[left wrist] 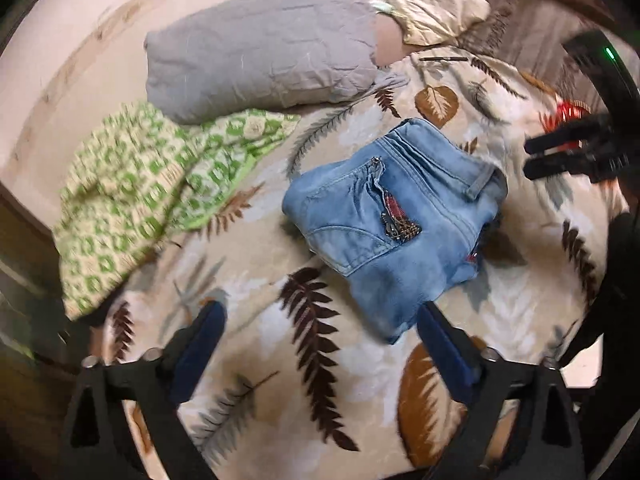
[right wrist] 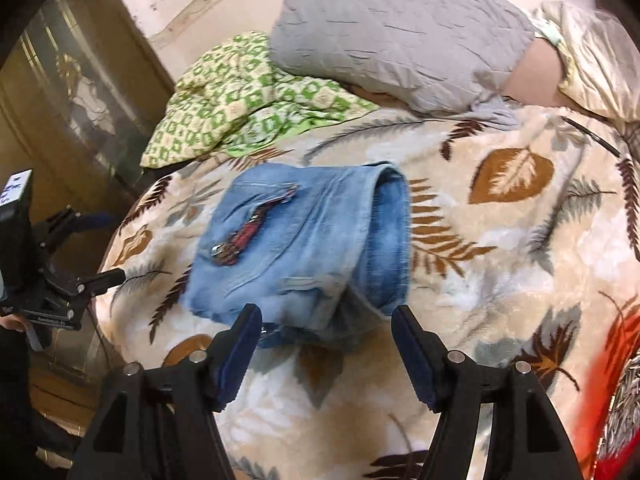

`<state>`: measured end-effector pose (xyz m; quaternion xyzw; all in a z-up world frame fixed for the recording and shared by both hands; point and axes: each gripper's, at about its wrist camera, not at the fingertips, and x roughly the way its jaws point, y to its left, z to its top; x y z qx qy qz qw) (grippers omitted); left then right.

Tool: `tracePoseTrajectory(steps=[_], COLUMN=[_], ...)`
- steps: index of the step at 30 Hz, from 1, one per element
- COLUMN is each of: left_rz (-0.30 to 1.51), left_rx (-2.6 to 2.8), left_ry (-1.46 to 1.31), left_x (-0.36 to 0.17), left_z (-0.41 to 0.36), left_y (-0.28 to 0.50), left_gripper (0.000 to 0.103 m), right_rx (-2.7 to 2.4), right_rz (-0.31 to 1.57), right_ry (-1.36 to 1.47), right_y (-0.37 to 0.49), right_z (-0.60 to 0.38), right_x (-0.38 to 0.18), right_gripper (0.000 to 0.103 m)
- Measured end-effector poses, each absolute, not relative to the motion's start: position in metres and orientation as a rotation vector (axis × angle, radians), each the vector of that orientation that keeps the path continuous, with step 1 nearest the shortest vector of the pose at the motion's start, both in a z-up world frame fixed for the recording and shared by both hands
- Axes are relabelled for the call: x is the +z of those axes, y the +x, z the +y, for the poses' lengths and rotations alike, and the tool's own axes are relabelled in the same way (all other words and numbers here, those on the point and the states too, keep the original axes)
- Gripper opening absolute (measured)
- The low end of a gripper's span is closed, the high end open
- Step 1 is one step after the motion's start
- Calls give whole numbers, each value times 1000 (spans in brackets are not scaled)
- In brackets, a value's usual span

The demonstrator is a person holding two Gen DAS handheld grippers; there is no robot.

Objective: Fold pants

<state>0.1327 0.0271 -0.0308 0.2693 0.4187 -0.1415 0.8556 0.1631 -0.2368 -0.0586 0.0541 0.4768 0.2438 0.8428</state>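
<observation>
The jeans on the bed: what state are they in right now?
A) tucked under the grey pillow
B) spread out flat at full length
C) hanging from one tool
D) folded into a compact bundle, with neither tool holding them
D: the jeans lie folded on the blanket, and both the left tool and right tool are open and empty.

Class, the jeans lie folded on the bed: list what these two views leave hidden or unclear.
- Folded jeans: inner layers and legs hidden under the top fold, both views.
- Jeans' near edge: partly covered by the right gripper, right wrist view.
- Right gripper: blurred, left wrist view.
- Left gripper: small at the frame's edge.
</observation>
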Motion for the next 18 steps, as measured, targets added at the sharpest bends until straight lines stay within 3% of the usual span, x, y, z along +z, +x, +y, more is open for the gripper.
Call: tracePoseTrajectory(steps=[12,13,14,15,16,17,18], left_rz=[754,750,743,743,754,771,774], left_rx=[-375,-382,-390,-398,-421,-453,-468], left_ry=[423,427,435,450,454,445,445], left_x=[-108,-109,-110,-112,-112,-111,-109], left_z=[-10,-12,-13,-16,-17,-20,-22], left_y=[150,151,151,150,150,150,148], left_gripper=[99,99,98,92,72,44,27], right_rx=[458,463,471,485,501,517,520], right_rz=[1032,1029,1024,1024,1030,1037,1035], right_ry=[94,91,90,86,83,81,71], right_y=[185,186,186,187,187,187,186], right_z=[-208,-207,-206,-203,-201,-198,-196], right_x=[-98,-99,-99,-99,-99,-100,-101], right_gripper=[70,67,56,46,31,31,30])
